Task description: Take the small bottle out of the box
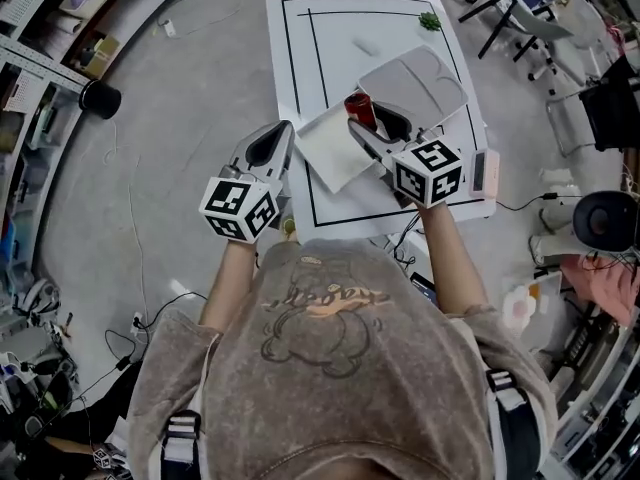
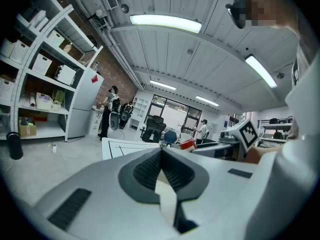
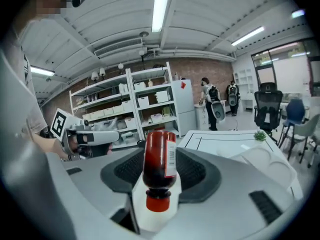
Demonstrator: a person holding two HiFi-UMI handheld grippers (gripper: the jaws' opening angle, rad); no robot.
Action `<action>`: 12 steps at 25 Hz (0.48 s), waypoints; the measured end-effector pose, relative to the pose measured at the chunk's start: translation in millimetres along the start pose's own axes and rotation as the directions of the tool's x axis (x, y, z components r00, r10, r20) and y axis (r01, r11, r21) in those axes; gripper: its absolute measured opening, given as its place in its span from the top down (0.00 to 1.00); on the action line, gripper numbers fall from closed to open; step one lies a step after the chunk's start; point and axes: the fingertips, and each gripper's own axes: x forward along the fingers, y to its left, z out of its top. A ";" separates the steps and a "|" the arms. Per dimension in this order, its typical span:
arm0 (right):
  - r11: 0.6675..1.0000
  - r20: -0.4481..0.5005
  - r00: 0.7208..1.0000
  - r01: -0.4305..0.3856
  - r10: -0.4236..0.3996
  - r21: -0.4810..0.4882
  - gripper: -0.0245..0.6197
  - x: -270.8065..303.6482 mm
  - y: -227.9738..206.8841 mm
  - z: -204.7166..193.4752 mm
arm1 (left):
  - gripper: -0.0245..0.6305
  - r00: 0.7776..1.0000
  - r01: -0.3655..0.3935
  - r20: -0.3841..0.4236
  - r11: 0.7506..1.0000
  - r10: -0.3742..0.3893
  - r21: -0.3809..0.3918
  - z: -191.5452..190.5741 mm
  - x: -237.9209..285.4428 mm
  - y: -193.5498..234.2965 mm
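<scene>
Only right gripper view, cap [image 3: 159,202] on bottle [image 3: 159,165] (right tongs [image 3: 160,152] clamped)

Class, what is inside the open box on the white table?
The visible hollows of the pale grey box show nothing. Its near corner is covered by the right gripper, which holds the small dark-red bottle with a red cap.

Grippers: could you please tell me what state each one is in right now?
Left gripper: closed, empty.
Right gripper: holding a small dark red bottle with red cap.
</scene>
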 end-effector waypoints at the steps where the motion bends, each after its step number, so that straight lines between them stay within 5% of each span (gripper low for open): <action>1: 1.000 0.029 0.999 0.022 -0.022 0.008 0.64 -7.5 -2.4 2.6 | 0.95 1.000 0.003 -0.002 1.000 -0.003 0.002 -0.2 0.1 -1.6; 12: 0.970 0.222 0.945 0.227 -0.242 0.090 0.64 -63.2 -28.2 -5.8 | 0.95 1.000 0.014 -0.009 1.000 -0.014 0.007 -9.6 -1.6 -12.9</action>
